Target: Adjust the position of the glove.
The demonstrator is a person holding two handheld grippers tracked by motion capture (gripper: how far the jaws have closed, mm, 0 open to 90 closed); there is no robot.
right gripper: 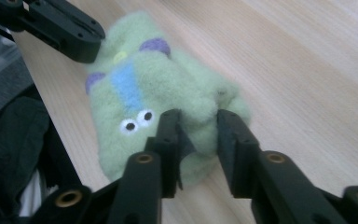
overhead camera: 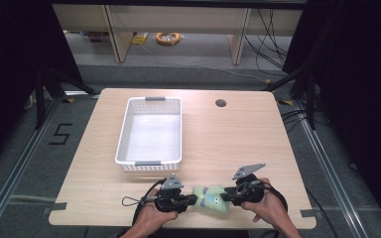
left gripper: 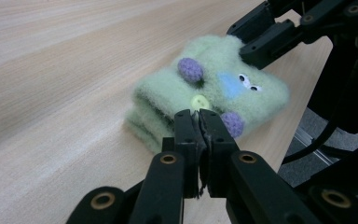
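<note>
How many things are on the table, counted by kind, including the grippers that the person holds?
White plastic basket: 1
Green fuzzy toy with purple bumps and eyes: 1
Grippers: 2, the left gripper and the right gripper, each at one end of the toy
Total: 4

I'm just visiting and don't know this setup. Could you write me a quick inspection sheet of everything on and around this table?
Surface: light wooden table, with a round hole near the far edge.
Job's things: green fuzzy toy lying at the near edge; white basket, empty.
Clutter: nothing seen.
Grippers: left gripper pinched shut on the toy's edge; right gripper with jaws around the other end.
Cables: a black cable loops beside the left gripper.
Surroundings: dark curtains, grey floor, floor cables, shelving behind.
</note>
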